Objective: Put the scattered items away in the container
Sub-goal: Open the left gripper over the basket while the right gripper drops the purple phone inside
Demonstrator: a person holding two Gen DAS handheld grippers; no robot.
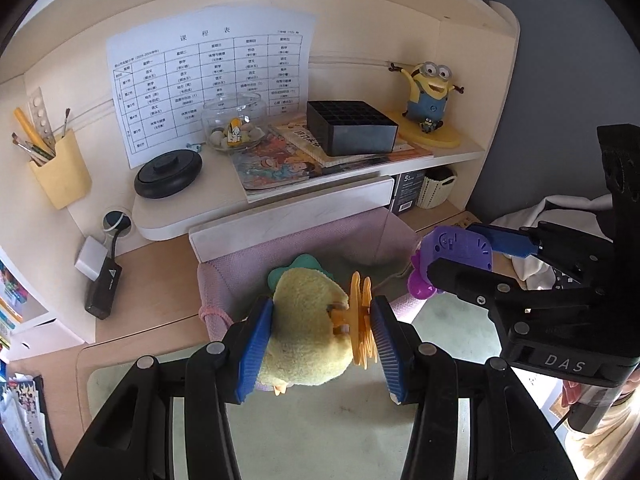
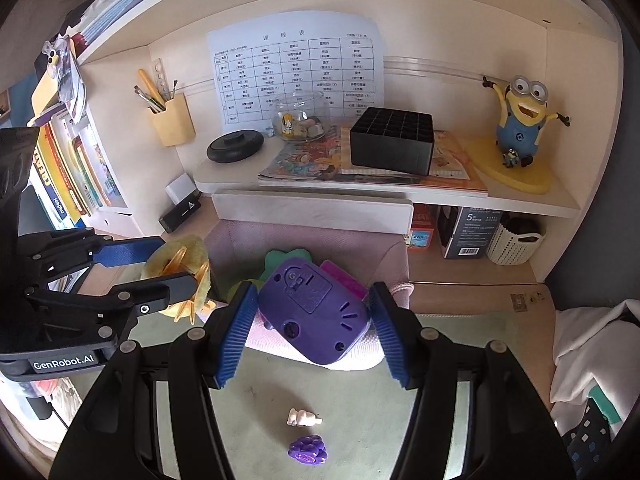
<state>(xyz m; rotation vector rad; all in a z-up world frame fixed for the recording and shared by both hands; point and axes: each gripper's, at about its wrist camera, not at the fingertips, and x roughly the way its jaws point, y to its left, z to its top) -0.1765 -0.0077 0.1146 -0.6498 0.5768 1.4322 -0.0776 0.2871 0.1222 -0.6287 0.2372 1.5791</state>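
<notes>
My left gripper (image 1: 322, 344) is shut on a yellow plush duck (image 1: 306, 332) with orange feet, held at the front rim of the pink fabric basket (image 1: 240, 264). My right gripper (image 2: 312, 328) is shut on a purple plastic toy (image 2: 314, 312), also over the pink basket (image 2: 320, 240). A green item (image 2: 282, 258) lies inside the basket. The right gripper and purple toy (image 1: 456, 248) show at the right of the left wrist view. The left gripper with the duck (image 2: 176, 264) shows at the left of the right wrist view. A small white figure (image 2: 304, 417) and a purple grape toy (image 2: 308, 449) lie on the grey mat.
A white shelf (image 1: 192, 216) behind the basket carries books, a black grid box (image 1: 352, 126), a glass bowl (image 1: 234, 122), a black round lid (image 1: 168, 174) and a Minion figure (image 1: 430, 96). A yellow pen holder (image 1: 60, 172) hangs at left. White cloth (image 2: 592, 352) lies at right.
</notes>
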